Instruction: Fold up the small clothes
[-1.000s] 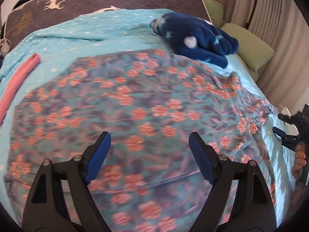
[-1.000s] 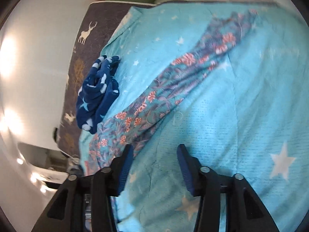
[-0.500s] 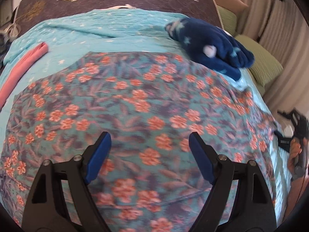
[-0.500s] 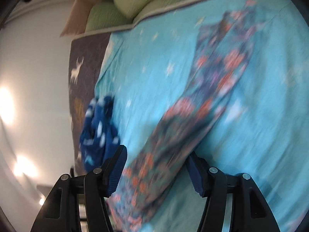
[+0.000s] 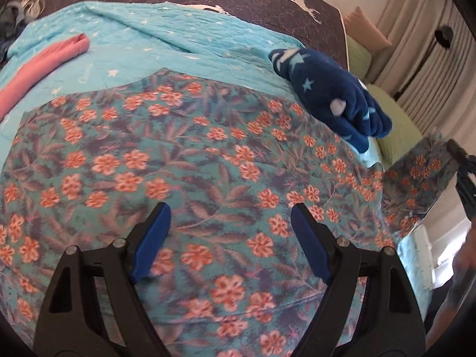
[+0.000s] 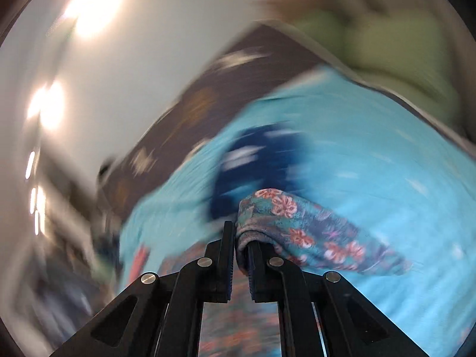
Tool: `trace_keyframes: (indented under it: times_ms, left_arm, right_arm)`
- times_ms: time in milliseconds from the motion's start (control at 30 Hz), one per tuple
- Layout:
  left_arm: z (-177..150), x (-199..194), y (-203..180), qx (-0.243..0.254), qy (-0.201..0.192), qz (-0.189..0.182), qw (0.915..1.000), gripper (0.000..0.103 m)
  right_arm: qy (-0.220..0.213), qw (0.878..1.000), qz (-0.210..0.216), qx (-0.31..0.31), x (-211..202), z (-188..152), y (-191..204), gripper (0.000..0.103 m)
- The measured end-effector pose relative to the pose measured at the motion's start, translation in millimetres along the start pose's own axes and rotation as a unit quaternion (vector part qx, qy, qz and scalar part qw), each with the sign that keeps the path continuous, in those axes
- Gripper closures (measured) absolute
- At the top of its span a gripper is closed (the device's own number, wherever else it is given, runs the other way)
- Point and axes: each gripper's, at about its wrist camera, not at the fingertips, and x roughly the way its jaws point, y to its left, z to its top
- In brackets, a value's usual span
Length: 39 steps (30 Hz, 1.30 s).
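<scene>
Right wrist view: my right hand-held gripper [image 6: 239,248] pinches the floral garment's [image 5: 184,160] lifted right edge. My left hand-held gripper [image 5: 229,238] hangs wide open, empty, above its flat middle on the bed [image 5: 166,44].

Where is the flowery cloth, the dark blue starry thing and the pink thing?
flowery cloth [image 5: 178,160], left wrist view, middle of the spread fabric.
dark blue starry thing [image 5: 330,98], left wrist view, its fuzzy middle.
pink thing [image 5: 44,62], left wrist view, along its folded length.
</scene>
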Motion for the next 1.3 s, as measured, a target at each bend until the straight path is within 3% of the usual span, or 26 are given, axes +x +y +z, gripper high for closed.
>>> trace_keyframes:
  times_ms: [33,67,100,133,200,233,300,333,400,500,567,667,867,1000,1133,1167,1267,1300]
  left_arm:
    - [1.1,-3.6,4.6,-0.007,-0.001,0.001,1.0,0.02]
    - [2.4,-8.2,10.5,-0.016,-0.003,0.002,0.9999,0.02]
    - [3.1,-13.7,17.8,-0.025,-0.007,0.004,0.9997,0.02]
    - [3.2,-19.0,24.8,-0.032,-0.01,0.007,0.9994,0.02]
    - [1.8,-30.5,42.1,-0.049,-0.017,0.016,0.9985,0.02]
    - [0.9,-34.9,49.5,-0.056,-0.019,0.022,0.998,0.02]
    - [-0.3,-41.8,64.0,-0.069,-0.021,0.031,0.9969,0.02]
    - [-1.2,-43.4,67.7,-0.072,-0.021,0.031,0.9967,0.02]
    - [-1.8,-44.5,70.1,-0.074,-0.017,0.025,0.9968,0.02]
    - [-2.1,-42.7,54.6,-0.057,-0.011,0.002,0.9983,0.02]
    - [-3.9,-42.4,37.9,-0.032,-0.005,-0.009,0.9994,0.02]
    - [-9.8,-45.0,9.2,0.012,0.003,-0.032,0.9994,0.02]
    - [-22.9,-49.8,-63.0,0.125,0.003,-0.083,0.9887,0.02]
    - [-26.4,-40.1,-115.9,0.215,-0.023,-0.074,0.9735,0.021]
    - [-26.2,-16.3,-153.6,0.278,-0.001,-0.085,0.9567,0.021]
    - [-27.3,-9.2,-161.2,0.295,0.014,-0.09,0.9513,0.027]
    - [-30.5,13.8,-174.8,0.326,0.08,-0.095,0.9372,0.097]
    - [-28.1,16.8,-172.7,0.316,0.089,-0.093,0.9398,0.099]
  right_arm:
    - [0.019,0.999,0.013,-0.045,10.3,-11.3,30.2,0.092]
    - [0.055,0.993,0.031,-0.101,25.6,-30.2,64.8,0.08]
    - [0.091,0.985,0.043,-0.14,36.8,-49.6,87.3,0.058]
    - [0.14,0.97,0.049,-0.19,51.4,-77.3,111.1,0.049]
    - [0.194,0.939,0.041,-0.282,66.9,-127.4,140.9,0.045]
    - [0.2,0.924,0.029,-0.325,67.0,-149.4,148.4,0.045]
    - [0.2,0.901,0.007,-0.385,61.4,-179.1,151.5,0.045]
    - [0.206,0.895,0.001,-0.395,57.5,-187.3,147.0,0.045]
    - [0.22,0.9,0.0,-0.376,48.7,-186.8,131.4,0.045]
    - [0.204,0.928,-0.013,-0.311,22.7,-164.3,98.9,0.045]
    - [0.183,0.956,-0.009,-0.231,3.9,-137.4,68.5,0.044]
    - [0.175,0.974,-0.007,-0.14,-4.7,-111.9,35.7,0.043]
    - [0.153,0.987,-0.037,-0.027,-6.7,-93.7,-12.1,0.043]
    - [0.144,0.988,-0.05,0.013,3.6,-83.7,-27.1,0.043]
    - [0.144,0.988,-0.052,0.027,3.5,-83.4,-34.8,0.043]
    - [0.143,0.988,-0.053,0.03,1.3,-85.3,-35.2,0.043]
    - [0.136,0.988,-0.06,0.037,-4.1,-86.6,-41.2,0.043]
    - [0.135,0.988,-0.062,0.038,-6.6,-86.5,-42.5,0.043]
